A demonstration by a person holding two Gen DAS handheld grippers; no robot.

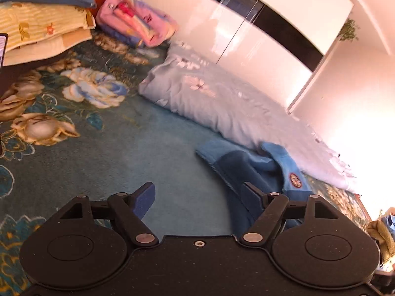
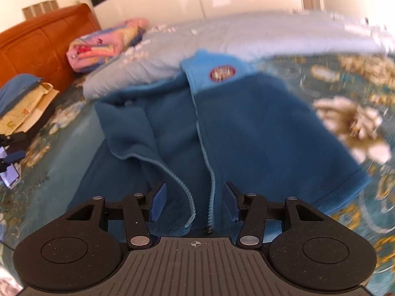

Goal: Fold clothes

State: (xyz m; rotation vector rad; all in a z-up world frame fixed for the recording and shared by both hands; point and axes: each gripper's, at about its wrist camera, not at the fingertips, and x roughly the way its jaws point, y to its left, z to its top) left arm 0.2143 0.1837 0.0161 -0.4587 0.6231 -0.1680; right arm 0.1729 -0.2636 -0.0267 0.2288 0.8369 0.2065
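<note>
Blue fleece jacket (image 2: 246,128) spread on the floral bedspread (image 1: 74,128).
Both the left hand-held gripper (image 1: 200,197) and the right hand-held gripper (image 2: 195,201) are spread, pinching nothing.

Strong daylight floods in from the right of the left gripper (image 1: 198,202), washing the wall (image 1: 358,113) there to blown-out pinkish white, and glare streaks the glossy wardrobe doors (image 1: 246,42) ahead of it. Ahead of the right gripper (image 2: 195,203), the blue fleece jacket (image 2: 246,128) is evenly lit but soft, and the floral bedspread (image 2: 350,123) to its right smears with motion blur. Both fisheye views bend straight lines and darken at the corners.
</note>
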